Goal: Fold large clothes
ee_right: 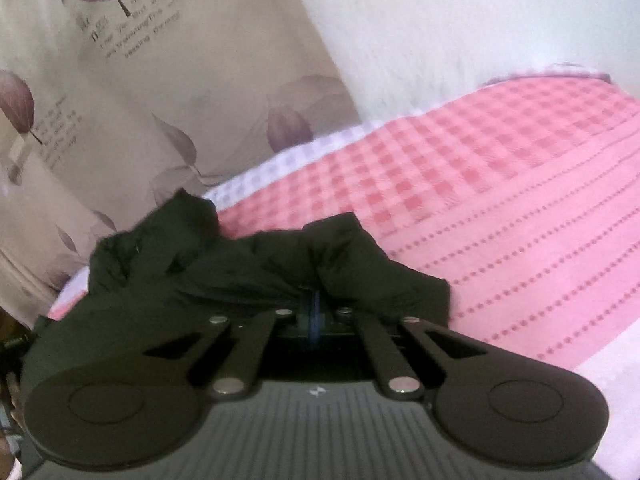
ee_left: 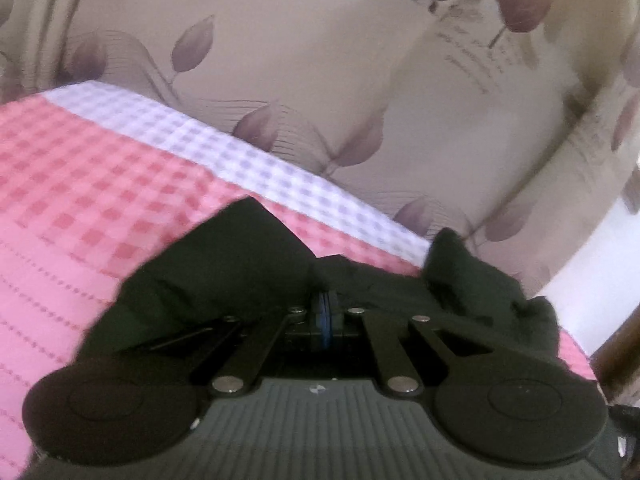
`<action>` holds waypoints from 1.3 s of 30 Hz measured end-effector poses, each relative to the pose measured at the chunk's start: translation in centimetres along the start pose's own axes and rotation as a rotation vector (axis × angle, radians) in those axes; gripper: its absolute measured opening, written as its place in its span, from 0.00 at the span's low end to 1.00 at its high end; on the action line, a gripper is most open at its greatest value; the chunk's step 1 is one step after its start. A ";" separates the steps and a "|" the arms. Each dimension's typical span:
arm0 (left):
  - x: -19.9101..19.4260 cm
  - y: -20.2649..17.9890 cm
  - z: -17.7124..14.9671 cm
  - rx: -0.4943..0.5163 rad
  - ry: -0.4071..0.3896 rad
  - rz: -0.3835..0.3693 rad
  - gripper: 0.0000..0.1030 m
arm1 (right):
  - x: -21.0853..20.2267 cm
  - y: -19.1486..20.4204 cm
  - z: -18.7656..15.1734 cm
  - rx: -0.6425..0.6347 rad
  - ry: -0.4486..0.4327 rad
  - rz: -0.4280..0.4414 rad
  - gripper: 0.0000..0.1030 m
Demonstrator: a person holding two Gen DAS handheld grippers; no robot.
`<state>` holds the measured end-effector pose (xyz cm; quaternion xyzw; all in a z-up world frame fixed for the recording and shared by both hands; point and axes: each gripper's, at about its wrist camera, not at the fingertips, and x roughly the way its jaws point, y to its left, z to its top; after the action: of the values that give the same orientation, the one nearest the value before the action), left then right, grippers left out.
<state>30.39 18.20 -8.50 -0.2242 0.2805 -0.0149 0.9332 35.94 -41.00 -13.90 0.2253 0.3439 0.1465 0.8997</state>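
Pinching bunched black garment (ee_left: 224, 272) in left gripper (ee_left: 325, 312), jaws pressed together; likewise right gripper (ee_right: 314, 310). Hanging between both, over pink checked bedspread (ee_left: 80, 184), long axis running gripper to gripper, equally near.

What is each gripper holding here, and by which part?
Left gripper and right gripper each pinch a bunched fold of the dark fabric garment; which part of it cannot be told.

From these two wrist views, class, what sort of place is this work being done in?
Probably a bedroom. A pink checked bedspread covers a wide soft surface like a bed, a leaf-printed curtain hangs behind it, and a dark garment lies on the spread.
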 end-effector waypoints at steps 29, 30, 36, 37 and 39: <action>-4.1 -2.3 -0.9 0.198 -0.028 0.183 0.56 | -9.1 4.5 -2.5 -0.251 -0.243 -0.153 0.17; -5.0 -2.9 -0.9 0.217 -0.048 0.193 0.77 | -10.9 5.3 -2.8 -0.267 -0.276 -0.126 0.24; -11.1 -6.2 -1.0 0.328 -0.167 0.229 0.98 | -19.4 10.5 -8.8 -0.373 -0.407 0.071 0.96; -11.8 -6.5 -1.1 0.340 -0.169 0.229 1.00 | -20.0 11.3 -10.0 -0.391 -0.406 0.087 0.96; -12.9 -7.0 -1.3 0.354 -0.166 0.248 1.00 | -20.7 12.9 -12.3 -0.424 -0.391 0.112 0.96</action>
<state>19.50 13.35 0.16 -0.0210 0.2213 0.0694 0.9725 11.14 -34.86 -4.04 0.0750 0.1128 0.2185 0.9664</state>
